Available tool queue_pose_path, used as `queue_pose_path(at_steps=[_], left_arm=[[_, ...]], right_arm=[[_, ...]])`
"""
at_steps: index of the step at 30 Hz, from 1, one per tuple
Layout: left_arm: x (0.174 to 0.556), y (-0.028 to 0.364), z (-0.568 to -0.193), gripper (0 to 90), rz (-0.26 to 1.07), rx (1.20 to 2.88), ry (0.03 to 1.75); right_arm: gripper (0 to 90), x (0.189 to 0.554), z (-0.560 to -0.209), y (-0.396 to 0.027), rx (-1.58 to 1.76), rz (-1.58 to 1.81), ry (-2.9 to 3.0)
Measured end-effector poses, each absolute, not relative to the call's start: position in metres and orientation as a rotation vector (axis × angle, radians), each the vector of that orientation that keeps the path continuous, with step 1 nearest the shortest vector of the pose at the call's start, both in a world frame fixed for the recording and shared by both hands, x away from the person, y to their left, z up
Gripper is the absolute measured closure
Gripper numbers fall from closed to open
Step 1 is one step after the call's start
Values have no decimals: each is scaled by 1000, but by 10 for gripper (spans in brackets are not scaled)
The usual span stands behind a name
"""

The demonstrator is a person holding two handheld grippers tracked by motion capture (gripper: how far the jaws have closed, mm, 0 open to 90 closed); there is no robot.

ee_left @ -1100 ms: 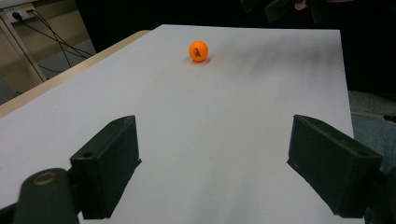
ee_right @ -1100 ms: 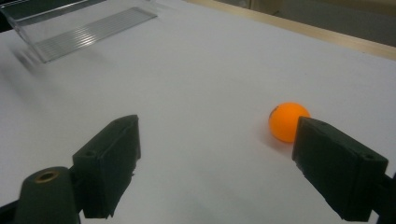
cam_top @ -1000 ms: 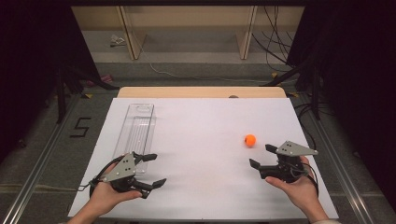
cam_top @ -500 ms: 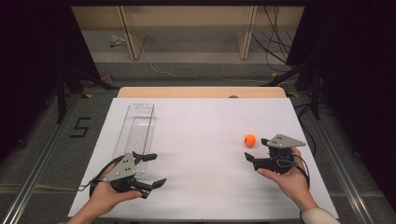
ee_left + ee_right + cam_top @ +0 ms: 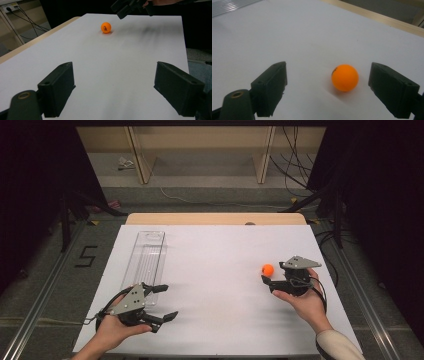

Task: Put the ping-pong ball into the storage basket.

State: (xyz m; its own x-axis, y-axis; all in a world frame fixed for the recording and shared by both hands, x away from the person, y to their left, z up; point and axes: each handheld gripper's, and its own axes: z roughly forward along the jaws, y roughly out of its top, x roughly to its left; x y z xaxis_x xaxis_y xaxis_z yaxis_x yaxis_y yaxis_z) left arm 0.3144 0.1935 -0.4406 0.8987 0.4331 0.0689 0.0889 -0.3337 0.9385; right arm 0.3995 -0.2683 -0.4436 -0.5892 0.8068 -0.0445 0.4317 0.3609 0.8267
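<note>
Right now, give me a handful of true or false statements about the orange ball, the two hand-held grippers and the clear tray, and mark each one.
1. The orange ball lies between the open jaws of the right hand-held gripper, untouched. True.
2. The left hand-held gripper is shut on the ball. False: it is open and holds nothing; the ball lies far across the table.
3. The clear tray lies on the left part of the white table. True.
4. The ball sits inside the clear tray. False: it rests on the bare table surface, on the right side.
5. The ball bears a dark mark. True.
</note>
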Motion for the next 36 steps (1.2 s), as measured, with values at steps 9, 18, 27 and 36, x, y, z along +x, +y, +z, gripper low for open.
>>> queue_pose_path(at_steps=[9,18,27,36], left_arm=[[314,193,-441,159,365,1895,383],[314,193,-441,159,362,1897,381],[314,193,-441,159,361,1897,379],[314,193,-441,159,359,1896,377]], right_arm=[[163,412,-448,-270,1107,1105,2172],[163,429,-456,-269,1131,1063,2186],[164,443,-466,-264,1153,1021,2214],[174,453,-474,-261,1164,991,2248]])
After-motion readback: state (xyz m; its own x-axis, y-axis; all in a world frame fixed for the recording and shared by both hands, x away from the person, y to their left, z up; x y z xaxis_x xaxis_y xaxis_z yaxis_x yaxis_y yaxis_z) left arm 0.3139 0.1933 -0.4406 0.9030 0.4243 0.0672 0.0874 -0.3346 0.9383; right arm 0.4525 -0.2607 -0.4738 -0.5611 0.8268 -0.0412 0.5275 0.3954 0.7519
